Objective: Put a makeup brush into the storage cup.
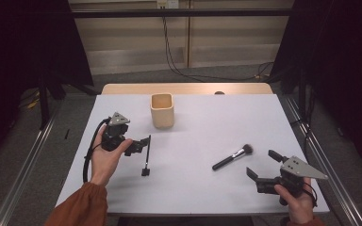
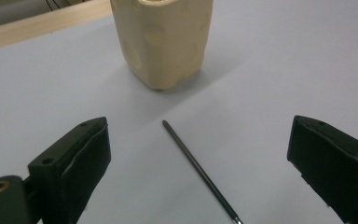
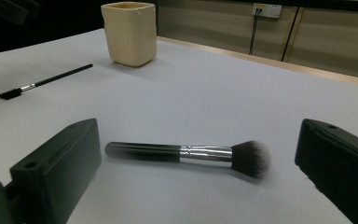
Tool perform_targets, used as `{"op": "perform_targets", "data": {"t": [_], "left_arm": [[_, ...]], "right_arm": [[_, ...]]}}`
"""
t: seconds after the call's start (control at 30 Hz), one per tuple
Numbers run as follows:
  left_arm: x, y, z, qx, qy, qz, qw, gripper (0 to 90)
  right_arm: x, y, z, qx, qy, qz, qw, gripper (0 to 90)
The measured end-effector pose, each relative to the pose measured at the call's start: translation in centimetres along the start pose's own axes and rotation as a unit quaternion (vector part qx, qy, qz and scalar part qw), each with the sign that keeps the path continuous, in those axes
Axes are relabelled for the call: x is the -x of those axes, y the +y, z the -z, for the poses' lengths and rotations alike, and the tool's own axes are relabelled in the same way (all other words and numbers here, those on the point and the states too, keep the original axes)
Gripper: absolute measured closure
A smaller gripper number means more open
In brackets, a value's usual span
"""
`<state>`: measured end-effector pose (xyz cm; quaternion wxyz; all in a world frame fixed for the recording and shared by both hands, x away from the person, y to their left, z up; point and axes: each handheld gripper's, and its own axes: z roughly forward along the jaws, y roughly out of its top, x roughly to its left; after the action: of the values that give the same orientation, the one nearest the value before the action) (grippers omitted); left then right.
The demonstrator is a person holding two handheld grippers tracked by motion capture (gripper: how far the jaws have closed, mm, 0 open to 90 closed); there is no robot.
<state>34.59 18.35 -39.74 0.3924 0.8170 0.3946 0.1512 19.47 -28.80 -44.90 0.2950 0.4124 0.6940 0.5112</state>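
Thin brush (image 2: 199,171): skinny dark handle lying flat on the white table (image 1: 207,188), just in front of the beige cup (image 1: 162,110), slim tip towards the cup and flat bristle end (image 1: 145,172) pointing away.
Powder brush (image 3: 191,154): the fat fluffy one, also lying flat, over on the right side and well apart from the cup.
Left gripper (image 1: 141,142): jaws spread wide with nothing in them, straddling the thin brush's handle from above.
Right gripper (image 1: 262,165): wide open too, empty, sitting near the powder brush with the handle lined up between its jaws.
Risk, thin brush: the handle is so slim and low that I'd guess the pads could close over it and scrape the table, or just nudge it so it rolls away.
Risk, powder brush: round handle, so an off-centre pinch probably spins it; grabbing near the bristles would squash them.
Risk, cup: looks light and a bit lumpy, so a tilted brush catching the rim could tip it or shove it back.
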Motion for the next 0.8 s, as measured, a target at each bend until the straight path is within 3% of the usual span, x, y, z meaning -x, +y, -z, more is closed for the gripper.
{"op": "perform_targets", "data": {"t": [0.07,0.17,0.3,0.4,0.47,0.6,0.8], "left_arm": [[-0.1,0.4,-0.1,-0.048,-0.011,0.005,0.9988,6.7],[0.0,0.7,-0.7,-0.089,0.009,-0.007,0.996,6.7],[0.1,0.8,-1.7,-0.133,0.001,0.005,0.9911,6.7],[0.3,0.9,-2.4,-0.158,0.0,0.0,0.9875,6.7],[0.5,0.9,-2.8,-0.179,0.006,-0.002,0.9838,7.3],[0.8,1.0,-3.3,-0.196,0.002,0.0,0.9806,10.3],[1.0,0.8,-4.7,-0.243,-0.002,0.013,0.97,8.4]], "right_arm": [[0.0,0.0,0.0,0.0,0.0,0.0,1.0,0.1],[0.0,0.0,0.0,-0.001,0.0,0.0,1.0,0.1],[0.0,0.0,-0.1,-0.003,0.002,0.002,1.0,0.1],[0.0,0.0,-0.1,-0.003,0.002,0.002,1.0,0.1],[0.0,0.0,-0.1,-0.003,0.002,0.002,1.0,0.1],[-0.1,0.0,-0.1,-0.005,0.003,0.001,1.0,0.1],[-0.1,-0.1,-0.1,-0.005,0.005,0.003,1.0,0.1]]}}
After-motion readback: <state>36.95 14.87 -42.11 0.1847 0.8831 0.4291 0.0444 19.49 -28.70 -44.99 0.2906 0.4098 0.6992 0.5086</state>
